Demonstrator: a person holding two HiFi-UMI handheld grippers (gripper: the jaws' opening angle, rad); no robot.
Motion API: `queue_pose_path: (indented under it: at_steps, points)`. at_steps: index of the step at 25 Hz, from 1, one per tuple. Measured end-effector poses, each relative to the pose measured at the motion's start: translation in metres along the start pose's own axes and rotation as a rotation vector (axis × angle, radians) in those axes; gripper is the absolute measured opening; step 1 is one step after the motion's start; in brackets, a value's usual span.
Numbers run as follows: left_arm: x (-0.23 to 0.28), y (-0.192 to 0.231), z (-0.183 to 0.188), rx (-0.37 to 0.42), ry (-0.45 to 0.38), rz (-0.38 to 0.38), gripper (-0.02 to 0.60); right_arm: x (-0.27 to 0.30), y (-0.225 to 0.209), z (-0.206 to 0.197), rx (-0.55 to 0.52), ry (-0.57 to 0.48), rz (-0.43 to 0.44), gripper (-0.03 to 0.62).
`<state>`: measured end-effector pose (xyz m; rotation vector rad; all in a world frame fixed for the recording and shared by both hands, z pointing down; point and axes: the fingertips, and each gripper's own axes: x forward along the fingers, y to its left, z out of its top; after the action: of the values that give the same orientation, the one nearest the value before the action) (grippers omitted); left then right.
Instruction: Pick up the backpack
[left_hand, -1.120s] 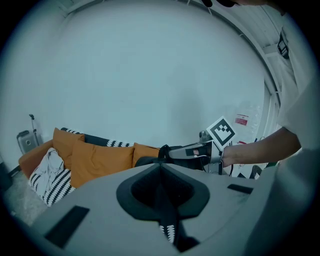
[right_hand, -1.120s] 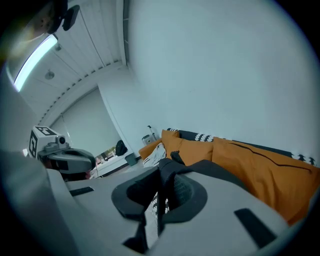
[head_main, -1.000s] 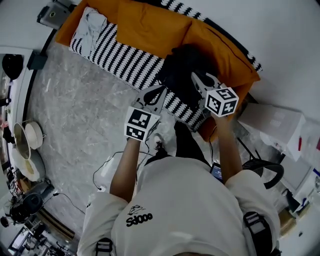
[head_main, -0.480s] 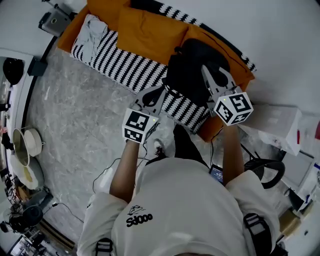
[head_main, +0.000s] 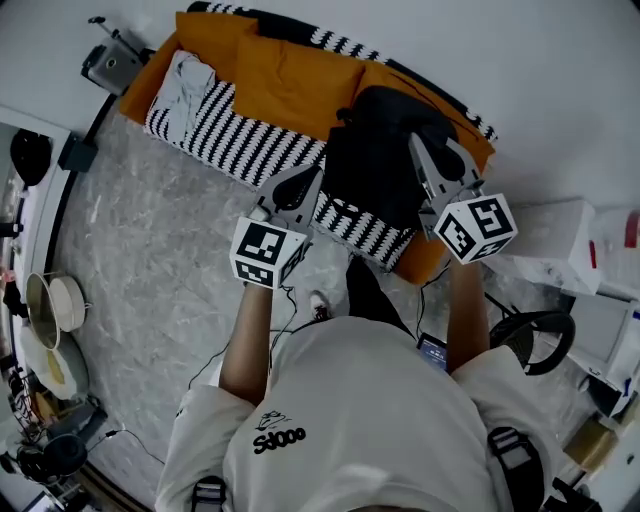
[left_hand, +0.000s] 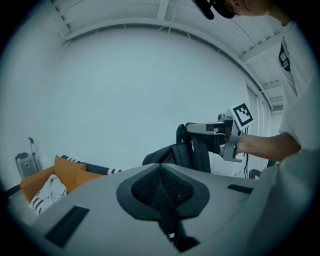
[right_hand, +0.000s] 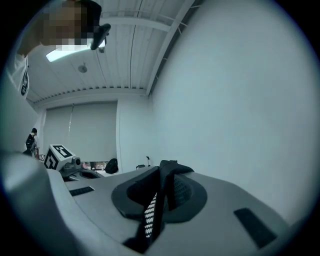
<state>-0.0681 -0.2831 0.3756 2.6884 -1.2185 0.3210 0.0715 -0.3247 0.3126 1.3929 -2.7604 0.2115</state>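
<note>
Right now my right gripper (head_main: 424, 150) is clamped shut on a flat black strap (right_hand: 169, 176) of the black backpack (head_main: 372, 165). The webbing sticks up in a folded hump past the 2 mesh-textured pads. The bag hangs slack and rounded just to the left of that gripper, its soft fabric bulging between my 2 tools. My left gripper (head_main: 303, 180) sits just beside the bag's other edge. Its jaws are pressed together along a thin dark seam, and I can make out nothing poking past the tips. Beyond and beneath both tools lie an orange sofa (head_main: 290, 70) with plump cushions and a black-and-white striped cover (head_main: 235, 125).
</note>
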Motion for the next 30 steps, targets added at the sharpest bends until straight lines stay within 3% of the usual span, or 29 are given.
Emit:
queue_pose_path:
  at_steps: [18, 30]
  points:
    - [-0.172, -0.081, 0.016, 0.105, -0.123, -0.027, 0.021, -0.134, 0.174, 0.019, -0.127, -0.028, -0.004, 0.051]
    - [-0.218, -0.103, 0.024, 0.138, -0.166, -0.038, 0.021, -0.176, 0.238, 0.030, -0.131, -0.059, 0.028, 0.051]
